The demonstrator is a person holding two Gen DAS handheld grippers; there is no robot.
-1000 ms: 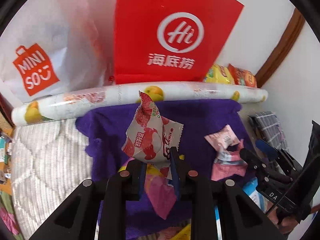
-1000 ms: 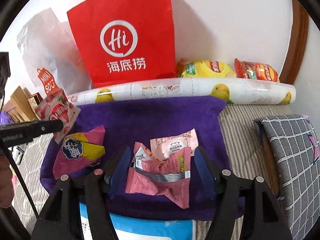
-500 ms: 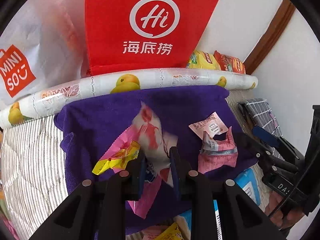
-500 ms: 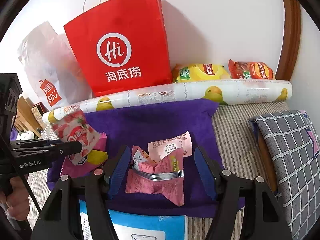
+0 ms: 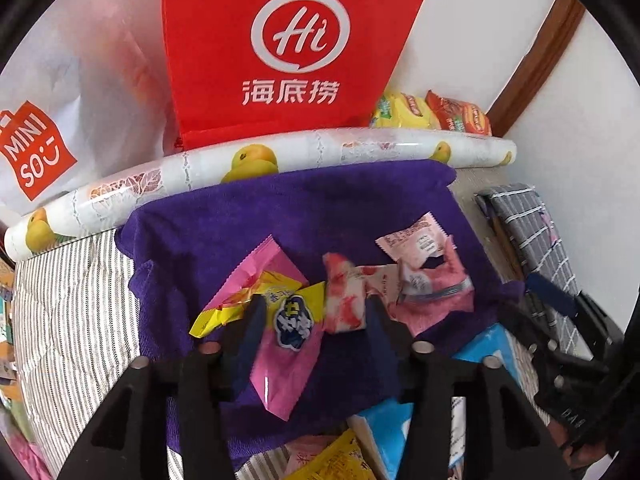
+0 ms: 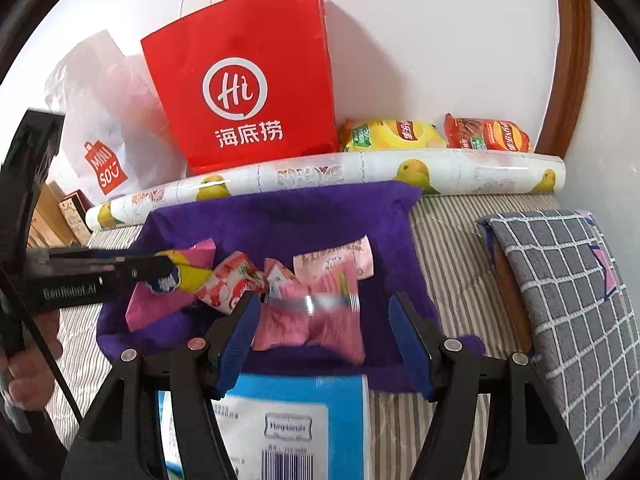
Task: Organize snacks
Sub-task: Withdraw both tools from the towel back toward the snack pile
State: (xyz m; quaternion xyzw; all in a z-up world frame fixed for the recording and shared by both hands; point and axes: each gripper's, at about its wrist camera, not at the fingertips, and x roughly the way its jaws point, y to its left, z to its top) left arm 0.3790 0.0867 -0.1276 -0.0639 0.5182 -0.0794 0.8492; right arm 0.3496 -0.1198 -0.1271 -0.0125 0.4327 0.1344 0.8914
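Striped bed, purple towel, checked cushion, patterned roll

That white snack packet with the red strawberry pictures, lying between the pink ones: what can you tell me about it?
The strawberry snack packet is a small, crinkled pillow pack of glossy film, white with red strawberry prints. It lies tilted on the purple towel, between the pink-and-yellow packet and the pink packets, touching both. The left gripper has just been opening its jaws; the packet sits between them with a gap to each pad, released.
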